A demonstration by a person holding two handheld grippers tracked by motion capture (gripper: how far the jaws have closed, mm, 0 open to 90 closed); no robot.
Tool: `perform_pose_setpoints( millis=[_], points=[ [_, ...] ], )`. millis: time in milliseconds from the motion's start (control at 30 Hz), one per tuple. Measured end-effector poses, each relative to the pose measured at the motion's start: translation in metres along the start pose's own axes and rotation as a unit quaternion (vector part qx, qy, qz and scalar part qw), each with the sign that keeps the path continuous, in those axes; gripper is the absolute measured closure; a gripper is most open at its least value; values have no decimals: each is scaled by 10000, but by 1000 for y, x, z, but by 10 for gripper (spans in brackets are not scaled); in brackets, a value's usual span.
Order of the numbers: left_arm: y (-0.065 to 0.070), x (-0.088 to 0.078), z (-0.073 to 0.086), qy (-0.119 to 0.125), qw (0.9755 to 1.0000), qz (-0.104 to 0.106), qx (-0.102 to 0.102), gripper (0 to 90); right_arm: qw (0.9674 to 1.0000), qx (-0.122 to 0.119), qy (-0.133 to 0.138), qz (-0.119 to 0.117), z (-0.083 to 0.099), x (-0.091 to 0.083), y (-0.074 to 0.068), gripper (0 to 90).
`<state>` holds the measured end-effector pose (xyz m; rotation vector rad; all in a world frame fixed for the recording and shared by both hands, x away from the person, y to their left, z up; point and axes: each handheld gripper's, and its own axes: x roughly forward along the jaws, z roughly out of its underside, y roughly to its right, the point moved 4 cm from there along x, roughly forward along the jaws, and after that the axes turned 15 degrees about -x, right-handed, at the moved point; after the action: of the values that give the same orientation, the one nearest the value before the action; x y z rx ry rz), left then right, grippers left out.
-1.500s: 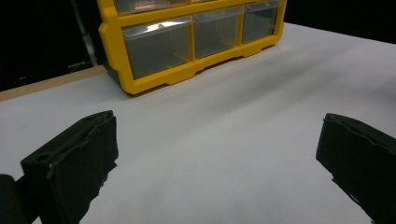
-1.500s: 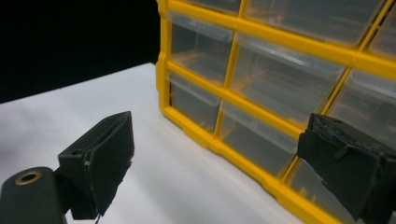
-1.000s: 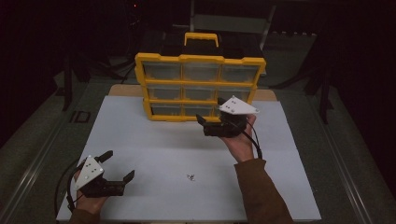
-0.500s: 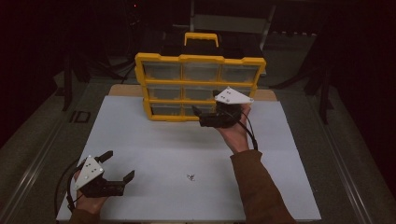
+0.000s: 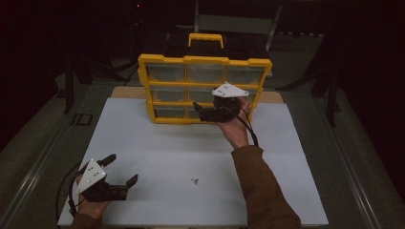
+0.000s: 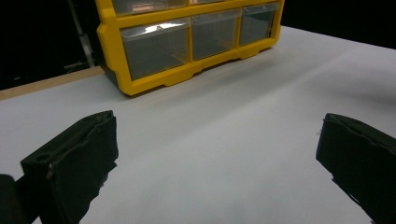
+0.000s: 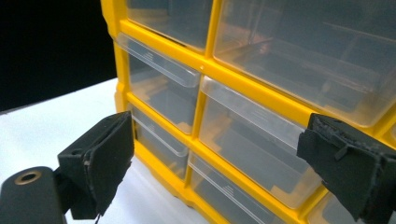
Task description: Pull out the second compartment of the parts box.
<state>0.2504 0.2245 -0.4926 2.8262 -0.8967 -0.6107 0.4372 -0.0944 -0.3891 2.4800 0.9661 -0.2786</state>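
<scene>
A yellow drawer cabinet (image 5: 205, 61) with clear plastic drawers stands upright at the back of the white table top (image 5: 157, 143). My right gripper (image 5: 198, 111) is held open just in front of its lower rows, jaws pointing left. In the right gripper view the jaws stand wide apart around a clear middle-row drawer (image 7: 252, 140), not touching it; the gripper (image 7: 219, 163) holds nothing. My left gripper (image 5: 124, 168) rests low at the table's front left, open and empty. In its own view the gripper (image 6: 219, 158) faces the cabinet (image 6: 187, 42) from a distance.
A few tiny dark bits, maybe screws (image 5: 195, 181), lie on the white top near the front middle. A wooden strip (image 5: 126, 92) shows behind the white top. Dark floor and stands surround the table.
My right gripper has moved forward and slightly left, closer to the cabinet's drawers. The left gripper has stayed in place.
</scene>
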Motion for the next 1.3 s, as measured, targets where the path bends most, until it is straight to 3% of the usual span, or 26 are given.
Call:
perform_pose_setpoints(
  millis=[500,767,967,1100,1133,1300],
  points=[
    [1,0,0,7,10000,75,-11,0,9991,-110,-387,90,5,20,7,96],
    [0,0,0,13,10000,71,-38,0,9974,-420,-512,280,3,23,6,85],
    [0,1,0,-8,10000,76,-56,0,9909,-1014,-742,472,1,22,1,85],
    [-1,1,0,-6,9999,78,-75,0,9877,-1197,-855,528,1,23,0,85],
    [-1,0,0,-2,9999,77,-74,0,9840,-1385,-946,607,1,24,-1,85],
    [-1,0,0,0,9999,78,-75,0,9786,-1630,-1064,674,0,25,-2,85]
  ],
)
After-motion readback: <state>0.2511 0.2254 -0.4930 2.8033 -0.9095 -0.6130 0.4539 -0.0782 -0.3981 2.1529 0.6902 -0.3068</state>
